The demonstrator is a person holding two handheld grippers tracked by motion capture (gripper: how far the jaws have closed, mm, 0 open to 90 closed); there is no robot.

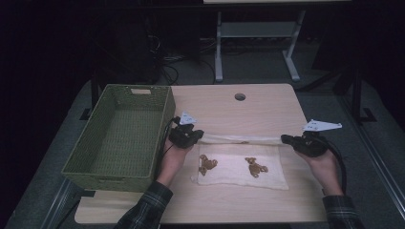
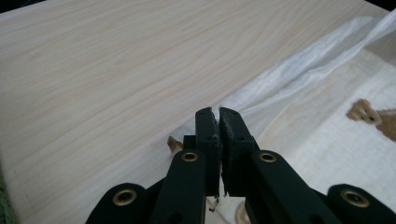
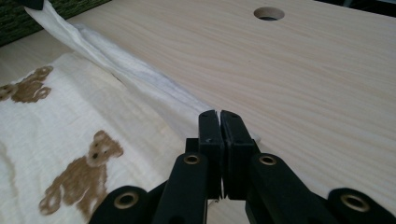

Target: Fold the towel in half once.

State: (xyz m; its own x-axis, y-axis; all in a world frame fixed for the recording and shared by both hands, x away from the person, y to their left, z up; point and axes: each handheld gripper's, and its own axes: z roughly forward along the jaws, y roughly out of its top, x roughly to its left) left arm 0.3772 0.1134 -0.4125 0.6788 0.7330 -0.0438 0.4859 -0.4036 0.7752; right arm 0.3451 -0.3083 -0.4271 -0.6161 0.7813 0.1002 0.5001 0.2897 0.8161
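A white cloth [image 1: 234,172] printed with brown teddy bears [image 1: 256,167] lies on the wooden table [image 1: 229,109], in front of the person. Its far edge is raised off the table and stretched in a band between the two grippers. My left gripper [image 1: 197,136] pinches the far left corner; in the left gripper view its jaws [image 2: 218,113] are pressed together on the cloth [image 2: 299,70]. My right gripper [image 1: 285,139] pinches the far right corner, jaws [image 3: 218,115] shut on the cloth's edge [image 3: 140,79]. A bear print [image 3: 79,175] lies beside them.
A green woven basket [image 1: 98,143] with nothing in it stands at the table's left, close to the left hand. A round cable hole [image 1: 239,97] sits in the table's far middle. Bare wood lies beyond the cloth. A desk frame [image 1: 258,33] stands on the floor behind.
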